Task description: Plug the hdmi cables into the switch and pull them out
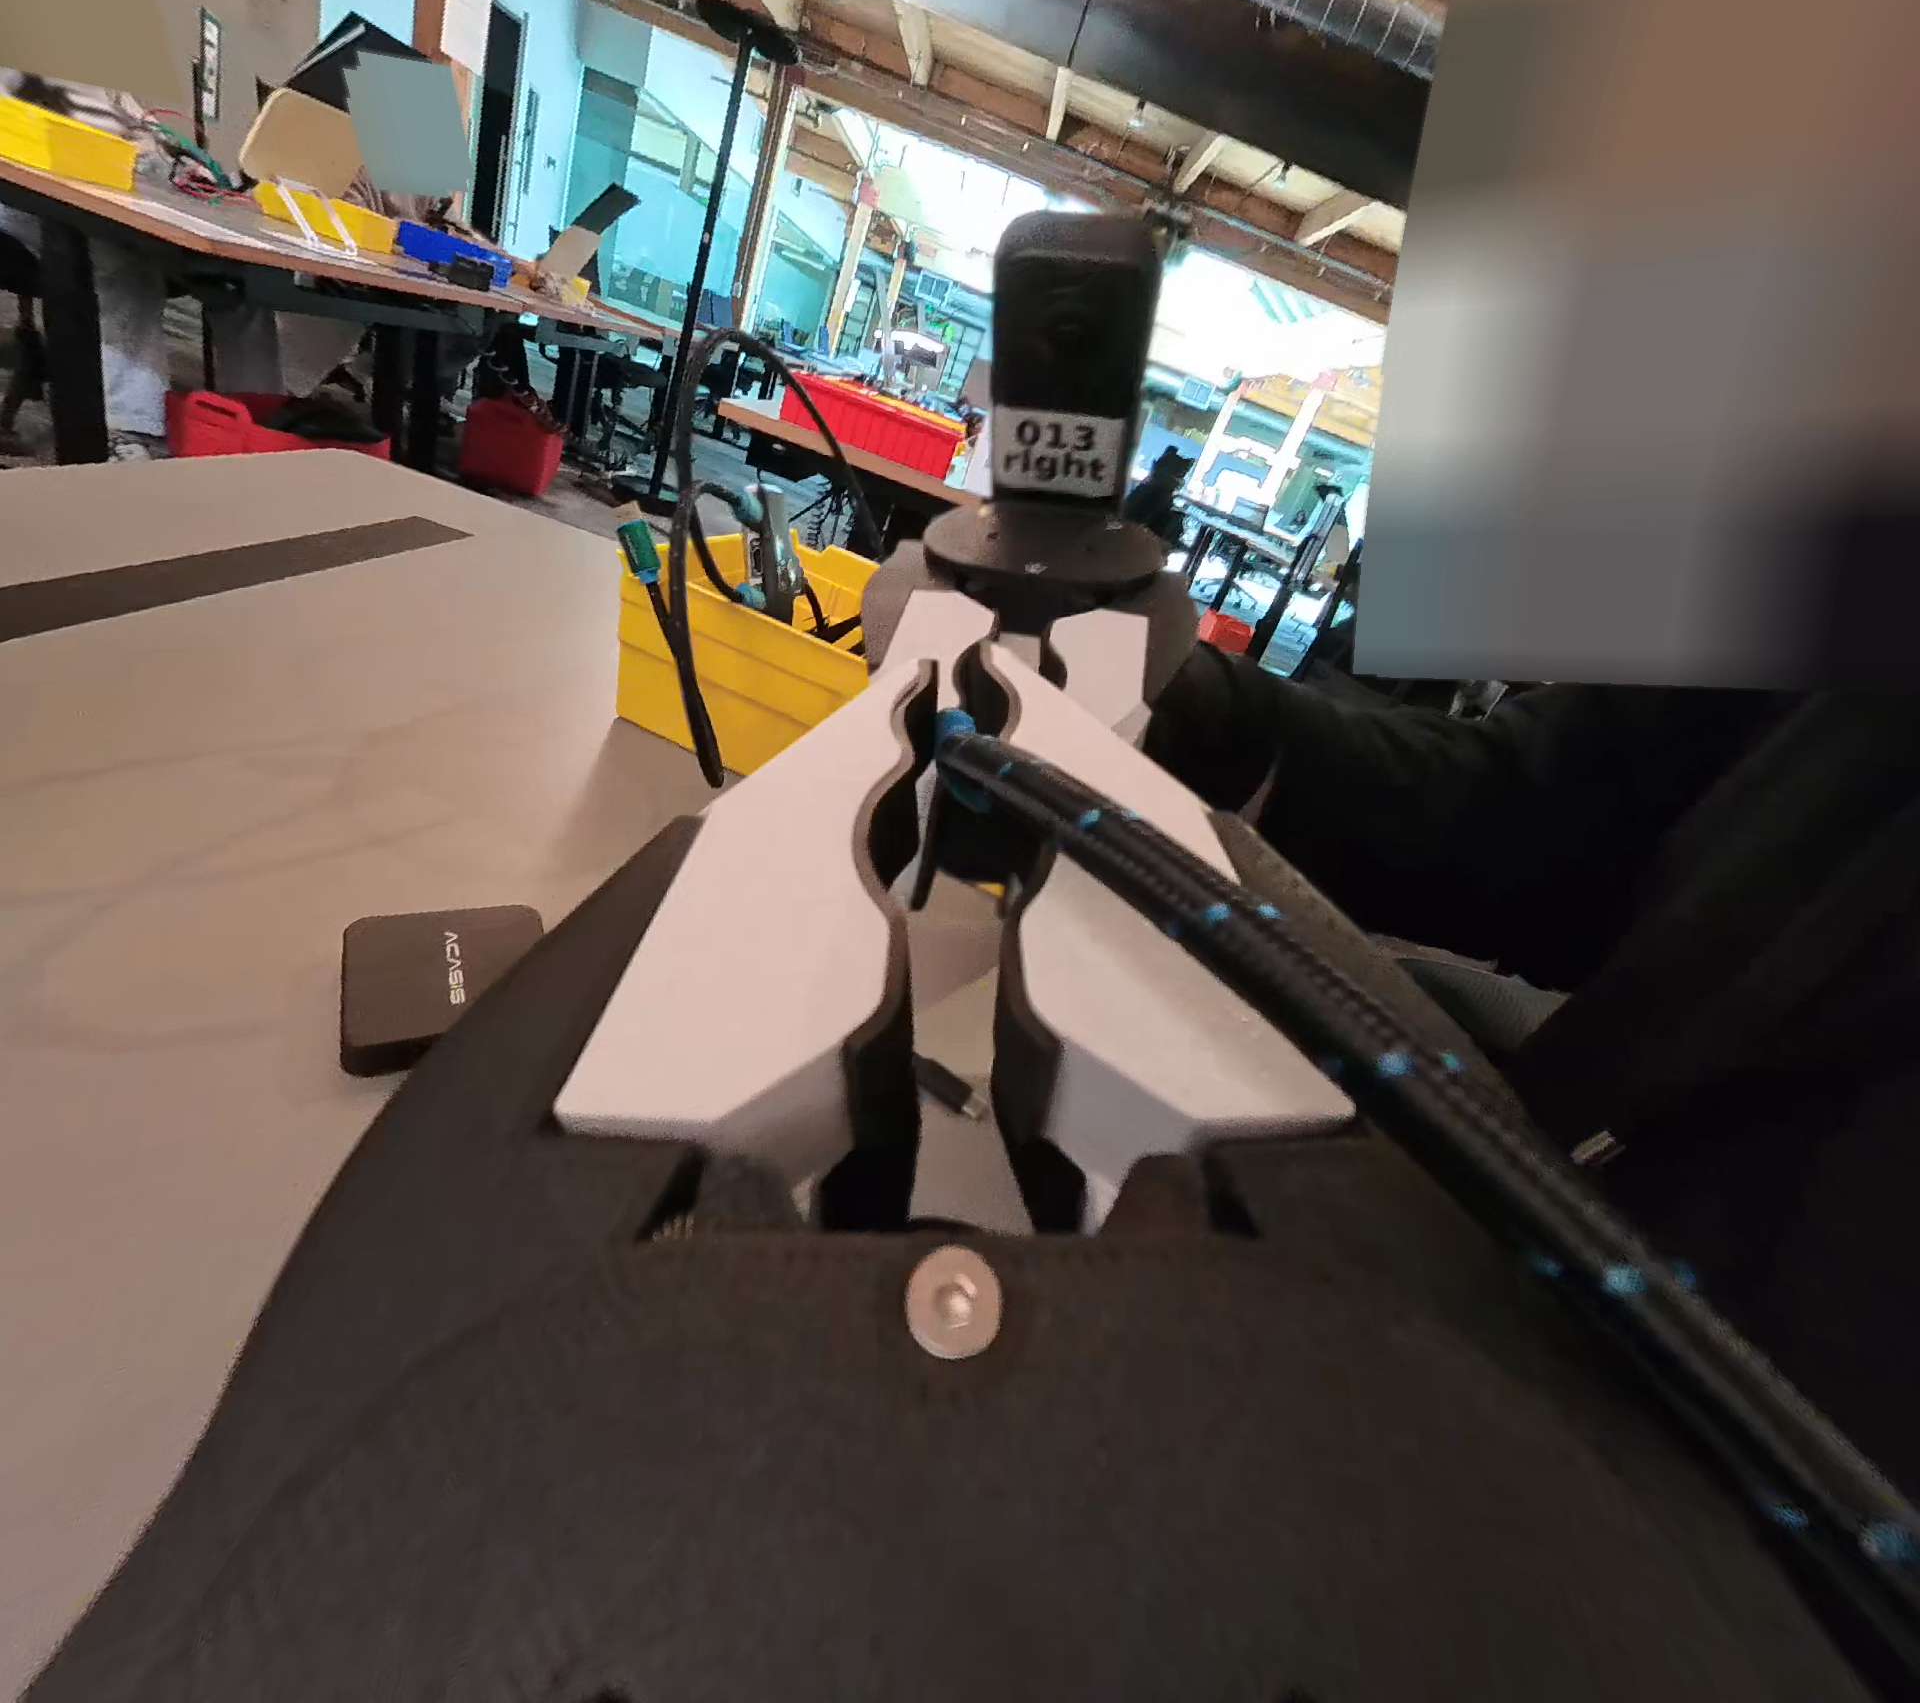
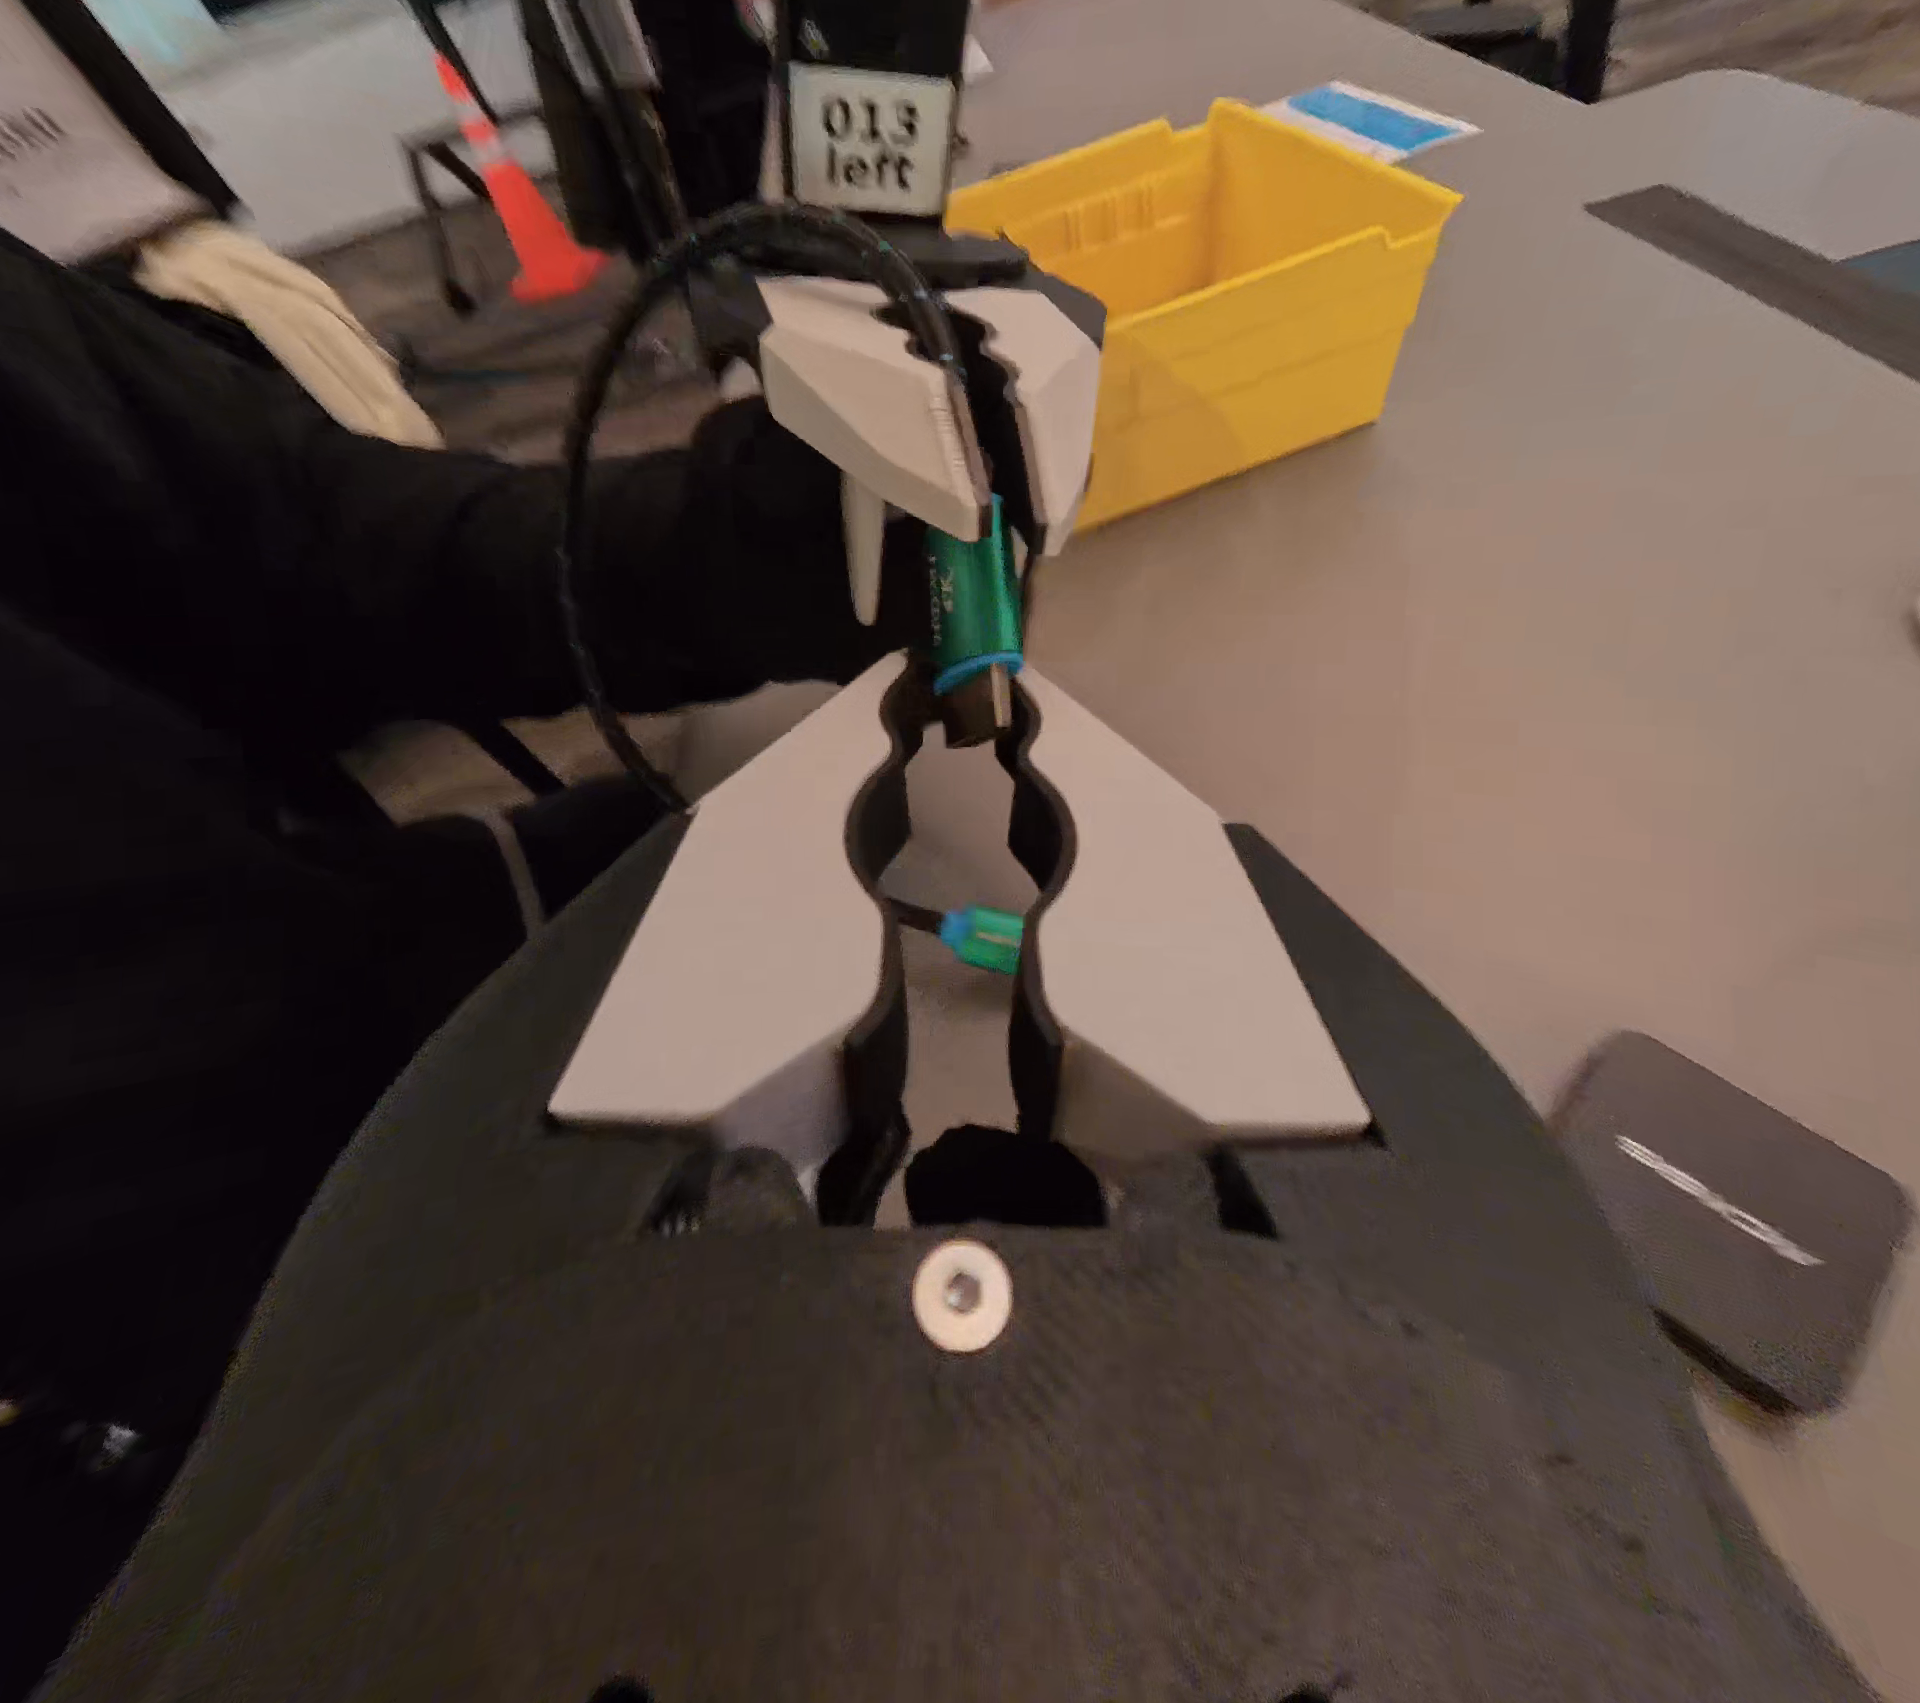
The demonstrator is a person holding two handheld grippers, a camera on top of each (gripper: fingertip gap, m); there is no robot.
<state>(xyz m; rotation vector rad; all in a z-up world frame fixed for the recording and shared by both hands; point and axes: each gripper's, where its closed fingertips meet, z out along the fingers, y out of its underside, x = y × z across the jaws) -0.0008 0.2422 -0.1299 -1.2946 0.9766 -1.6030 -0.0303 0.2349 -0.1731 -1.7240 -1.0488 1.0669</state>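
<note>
Left gripper [image 2: 1003, 515] clamped a black cable above its green HDMI plug [image 2: 971, 604]; plug tip sat between right gripper [image 2: 961, 703] fingertips, yellow bin [image 2: 1299, 323] behind.

Green-plugged cable [image 2: 975, 604] aloft (switch [image 2: 1725, 1222] perhaps unplugged)

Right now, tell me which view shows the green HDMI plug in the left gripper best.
The right wrist view: the green HDMI plug hangs in full below the left gripper, metal tip down by the right gripper. The left wrist view shows only its braided cable and a blue collar between the closed fingers.
</note>
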